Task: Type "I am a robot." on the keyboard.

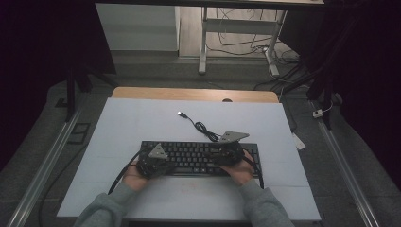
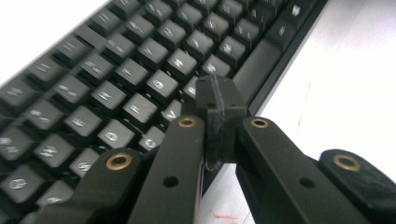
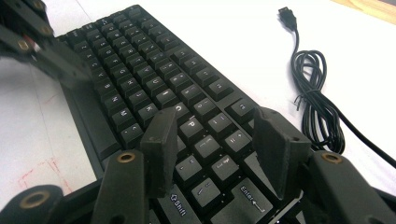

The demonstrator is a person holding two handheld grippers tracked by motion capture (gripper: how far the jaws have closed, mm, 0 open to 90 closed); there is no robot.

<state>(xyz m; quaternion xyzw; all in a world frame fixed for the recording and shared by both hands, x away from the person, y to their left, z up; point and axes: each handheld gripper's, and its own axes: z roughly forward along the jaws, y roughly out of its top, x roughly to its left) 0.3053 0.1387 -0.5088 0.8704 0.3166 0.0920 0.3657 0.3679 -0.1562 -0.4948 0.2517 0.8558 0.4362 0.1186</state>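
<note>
my left tongs (image 2: 215,105) pressed together, blunt tip low over bottom key row, likely to poke single key. my right tongs (image 3: 215,140) spread, hovering above shift/enter end. keyboard (image 1: 198,157) flat on white table (image 1: 142,118); beyond it, loose usb cable (image 1: 198,125), unplugged.

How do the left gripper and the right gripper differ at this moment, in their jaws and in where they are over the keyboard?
The left gripper has its jaws shut, pads pressed together with nothing between; the right gripper has its jaws apart with keys visible in the gap. The left gripper is at the left end of the keyboard, near the front edge; the right gripper is over the right end, near the Enter key. Both are black and held low over the keys.
</note>
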